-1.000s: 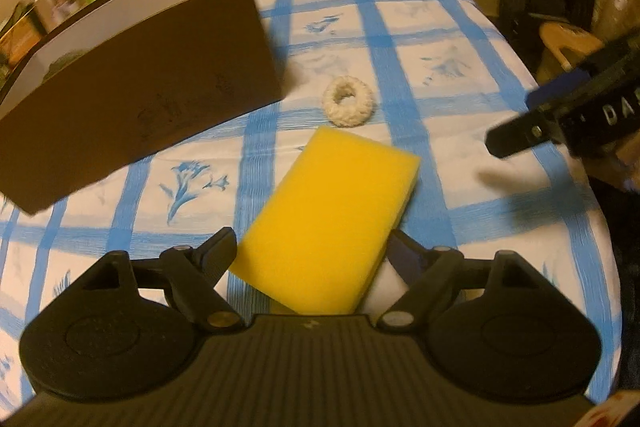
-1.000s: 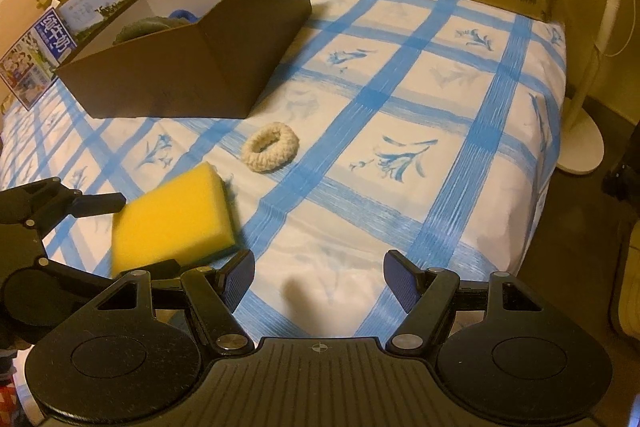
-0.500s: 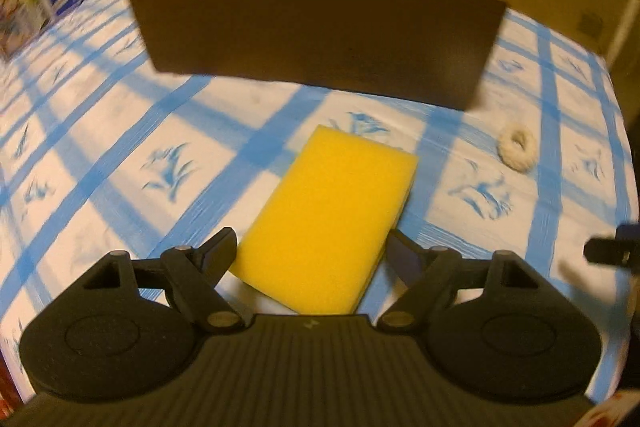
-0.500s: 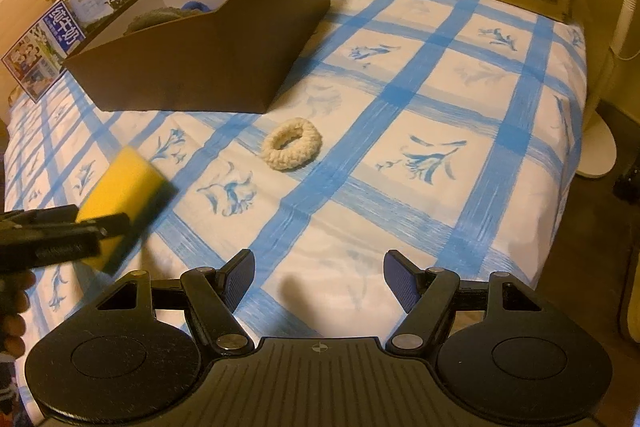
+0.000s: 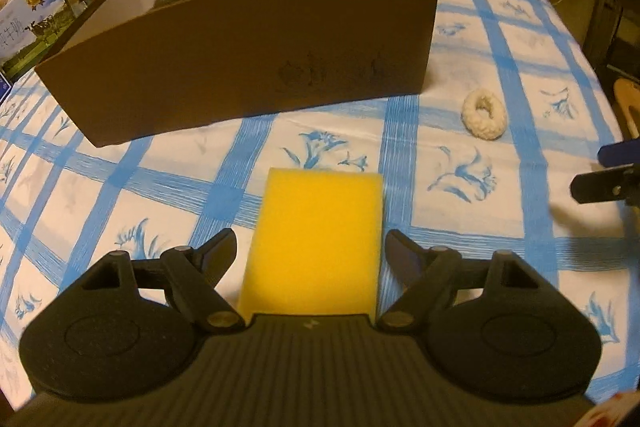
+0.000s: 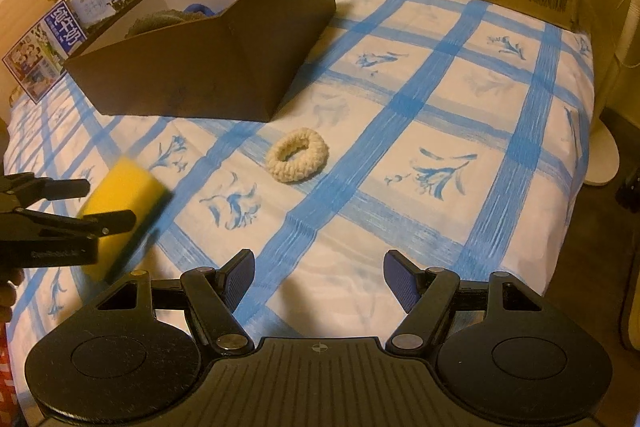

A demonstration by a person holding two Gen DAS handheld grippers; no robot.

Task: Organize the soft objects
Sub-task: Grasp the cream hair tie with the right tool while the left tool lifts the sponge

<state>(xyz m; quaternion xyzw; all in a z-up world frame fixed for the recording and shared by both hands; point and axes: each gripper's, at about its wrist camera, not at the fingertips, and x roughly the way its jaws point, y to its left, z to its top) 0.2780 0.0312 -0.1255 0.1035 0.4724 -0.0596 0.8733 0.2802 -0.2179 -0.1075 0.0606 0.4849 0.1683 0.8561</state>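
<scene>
Left wrist view first, read from left to right: your left gripper (image 5: pixel 310 251) carries a yellow rectangular foam sponge (image 5: pixel 318 239) between its fingers, long axis pointing straight ahead along them. The sponge hangs in the air above the blue-checked white tablecloth (image 5: pixel 160 187). From this view you cannot tell whether the pads press its sides, since small gaps show beside it. Straight ahead and a little above stands the dark brown open cardboard box (image 5: pixel 240 55), its long wall facing you. That is the relation that counts: the sponge must go forward and up over that wall, and your left hand is the nearer one. Off to the right, near the box's corner, lies a cream knitted fabric ring (image 5: pixel 484 113), flat on the cloth.

Right wrist view, again left to right: at the far left the same left gripper (image 6: pixel 108 201) shows side on, fingers closed across the sponge (image 6: pixel 124 195), which is clear of the cloth, so the grasp is confirmed here. This view also looks into the box (image 6: pixel 224 55), where grey and blue soft things already rest. The ring (image 6: pixel 298 159) lies ahead and a little left of your right gripper (image 6: pixel 320 277), which stands released, with nothing between its blue pads
</scene>
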